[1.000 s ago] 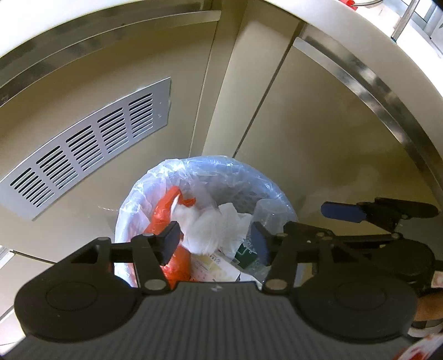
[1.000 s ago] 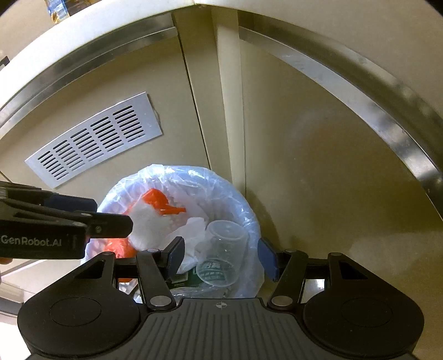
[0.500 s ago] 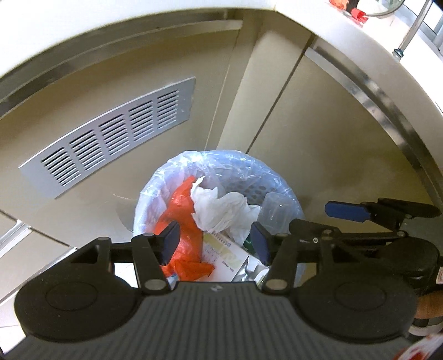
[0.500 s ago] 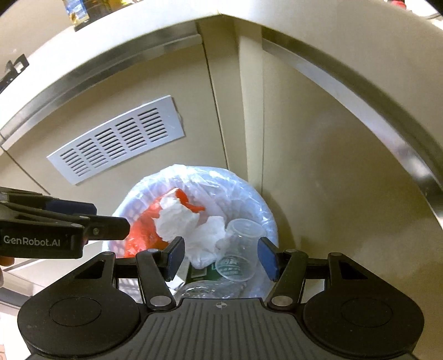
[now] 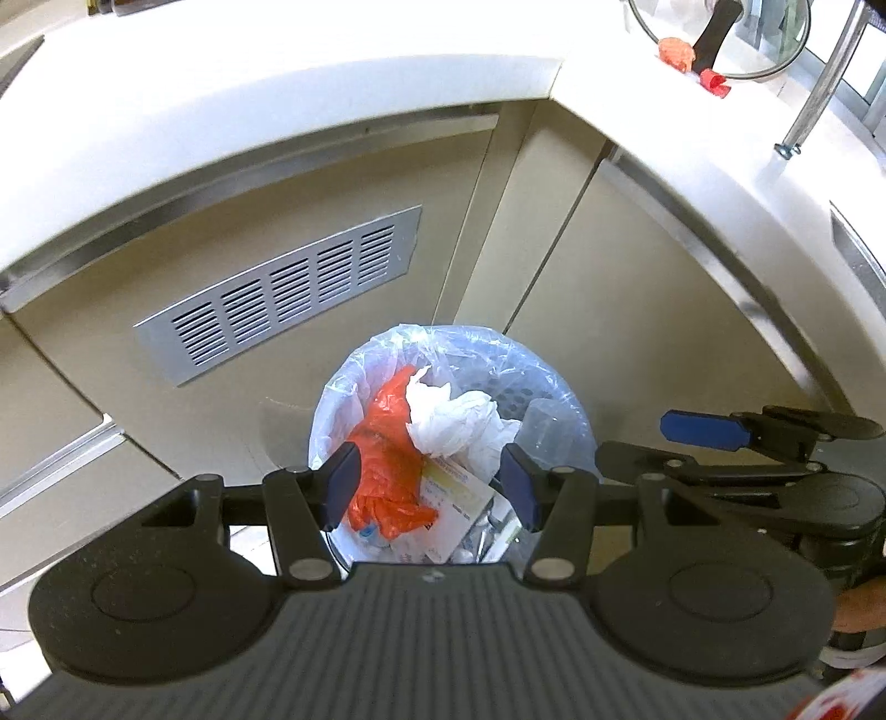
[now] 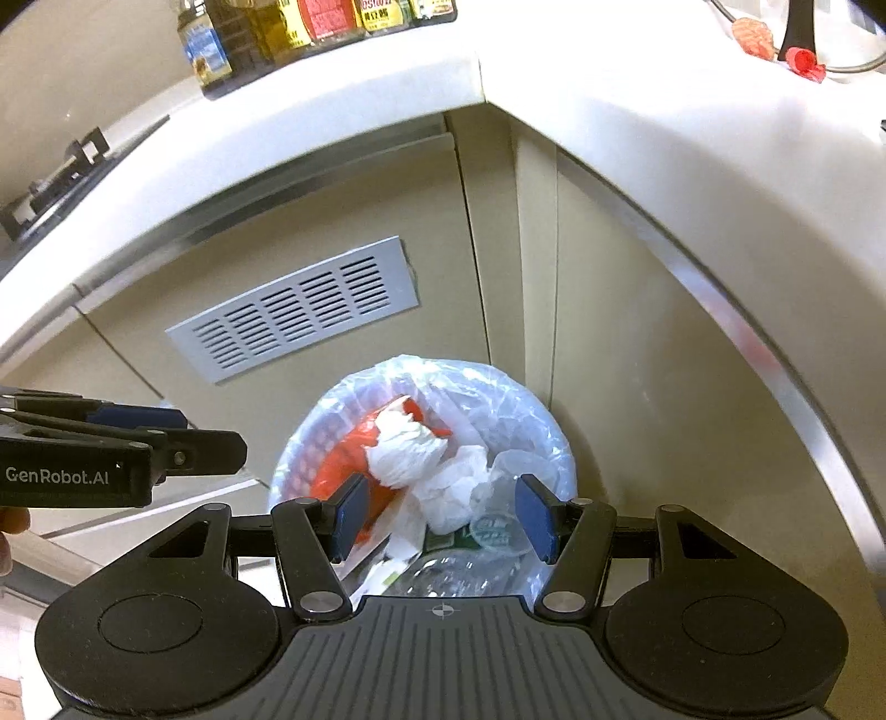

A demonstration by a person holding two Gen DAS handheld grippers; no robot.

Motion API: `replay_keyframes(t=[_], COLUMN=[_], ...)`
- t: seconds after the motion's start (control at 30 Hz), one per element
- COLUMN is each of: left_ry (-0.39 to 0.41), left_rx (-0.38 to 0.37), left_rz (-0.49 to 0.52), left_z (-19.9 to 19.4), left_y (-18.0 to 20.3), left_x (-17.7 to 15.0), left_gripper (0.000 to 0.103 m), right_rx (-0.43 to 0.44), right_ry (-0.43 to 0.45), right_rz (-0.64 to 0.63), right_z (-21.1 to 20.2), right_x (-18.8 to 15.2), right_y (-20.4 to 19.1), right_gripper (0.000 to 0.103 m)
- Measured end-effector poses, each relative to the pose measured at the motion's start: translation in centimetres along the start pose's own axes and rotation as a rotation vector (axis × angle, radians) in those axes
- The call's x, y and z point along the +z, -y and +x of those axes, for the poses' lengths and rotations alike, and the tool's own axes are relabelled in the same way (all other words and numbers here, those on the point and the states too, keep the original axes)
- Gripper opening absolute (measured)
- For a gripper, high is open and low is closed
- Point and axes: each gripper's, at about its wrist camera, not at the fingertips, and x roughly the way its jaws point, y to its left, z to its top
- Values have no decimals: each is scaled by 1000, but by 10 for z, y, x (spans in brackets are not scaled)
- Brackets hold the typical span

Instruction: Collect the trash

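The left gripper sat at the lower centre of its frame with jaws apart and nothing between them. The right gripper was likewise spread and empty, low in its own view; it also showed at the right edge of the left view, side-on.

Above both pairs of fingers, in the middle of each frame, stood the trash bin, lined with a clear plastic bag. Inside it lay an orange plastic bag on the left, crumpled white tissue at the centre, a printed paper packet below that, and a clear plastic cup toward the right.

Behind the bin, beige cabinet doors met at a corner, with a grey vent grille at the left. A white countertop arched across the top, bottles at the upper left, red scraps at the upper right.
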Motion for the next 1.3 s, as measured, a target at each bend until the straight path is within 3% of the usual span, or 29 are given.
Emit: replay_keyframes(t=[0.33, 0.57, 0.9, 1.3], left_ry=[15, 62, 194, 239], left_rx=[-3, -34, -109, -201], left_rz=[26, 51, 135, 211], left_z=[-55, -87, -107, -88], left_y=[10, 8, 7, 35], left_x=[-10, 2, 54, 125], left_gripper=[52, 52, 52, 52], right_rx=[38, 34, -45, -195], right_ry=[22, 74, 215, 339], right_rz=[73, 130, 198, 281], right_z=[-72, -113, -144, -160], right_x=[-6, -1, 31, 72], right_y=[4, 7, 7, 31], right_gripper=[62, 65, 66, 66])
